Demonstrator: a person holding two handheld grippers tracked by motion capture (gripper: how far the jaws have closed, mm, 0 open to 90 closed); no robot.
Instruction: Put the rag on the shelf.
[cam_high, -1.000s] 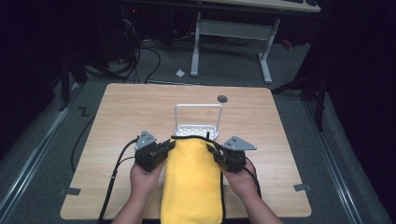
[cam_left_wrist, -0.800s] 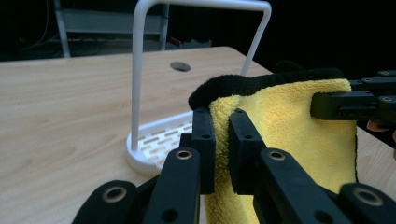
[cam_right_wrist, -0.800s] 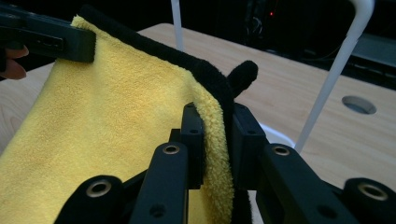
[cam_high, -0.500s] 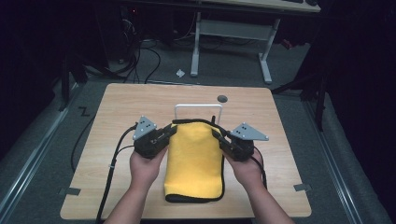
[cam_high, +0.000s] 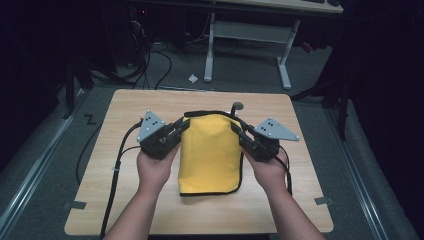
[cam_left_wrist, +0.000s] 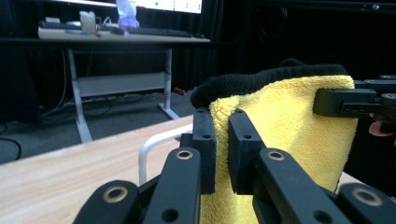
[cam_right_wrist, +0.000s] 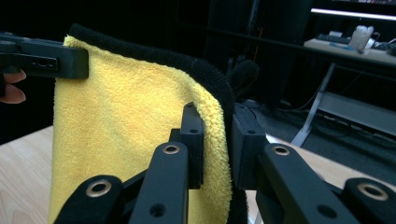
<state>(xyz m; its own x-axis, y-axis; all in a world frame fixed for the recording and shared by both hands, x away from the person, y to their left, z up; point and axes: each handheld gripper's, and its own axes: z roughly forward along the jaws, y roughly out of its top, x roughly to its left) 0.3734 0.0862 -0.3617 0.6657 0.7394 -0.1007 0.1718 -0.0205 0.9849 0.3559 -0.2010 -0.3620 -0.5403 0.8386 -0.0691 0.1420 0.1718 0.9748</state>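
Now, step in hand: a two-handed lift of the yellow towel (cam_high: 210, 152), held up by its top corners so that it hangs as a sheet above the table (cam_high: 125, 200).
Left gripper (cam_high: 181, 126): at about 9 o'clock of the towel in the high view; in the left gripper view its jaws are narrowed onto the towel's black-trimmed top edge, the cloth pinched between the pads.
Right gripper (cam_high: 236, 131): at about 3 o'clock of the towel; in the right gripper view its jaws clamp the other top corner, with yellow pile and black hem between them.
Towel, place: mid-table between the two hands, top edge raised and taut between the grippers, lower hem at 6 o'clock, close over or on the wood; I cannot tell which.
White rack (cam_left_wrist: 154, 144): a white tube frame stands on the table behind the towel, toward 12 o'clock.
Next move, as I judge it: carry the towel toward 12 o'clock and drape it over the rack's bar. That calls for both hands level, the edge taut, and release only once the cloth hangs on both sides.
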